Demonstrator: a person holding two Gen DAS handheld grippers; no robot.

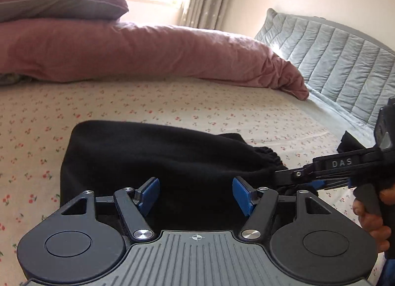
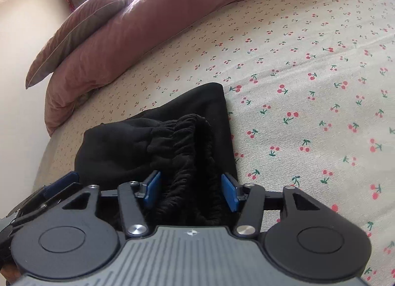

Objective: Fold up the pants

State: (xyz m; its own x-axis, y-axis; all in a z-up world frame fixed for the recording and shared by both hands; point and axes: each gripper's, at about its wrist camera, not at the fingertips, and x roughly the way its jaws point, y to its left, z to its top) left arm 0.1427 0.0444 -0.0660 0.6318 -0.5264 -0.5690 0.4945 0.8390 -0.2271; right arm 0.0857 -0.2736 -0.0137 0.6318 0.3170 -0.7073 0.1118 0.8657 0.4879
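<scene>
I have the pants (image 2: pixel 177 142) bundled on the bed (image 2: pixel 308 76), with both the left tongs (image 1: pixel 196 193) and right tongs (image 2: pixel 191 191) released over them, clearing for another fold.

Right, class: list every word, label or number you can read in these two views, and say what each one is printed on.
"DAS": white letters on the black finger arm of the right gripper, seen in the left wrist view.
No other text: the bedsheet carries only a cherry print, and the black pants show no label.
</scene>
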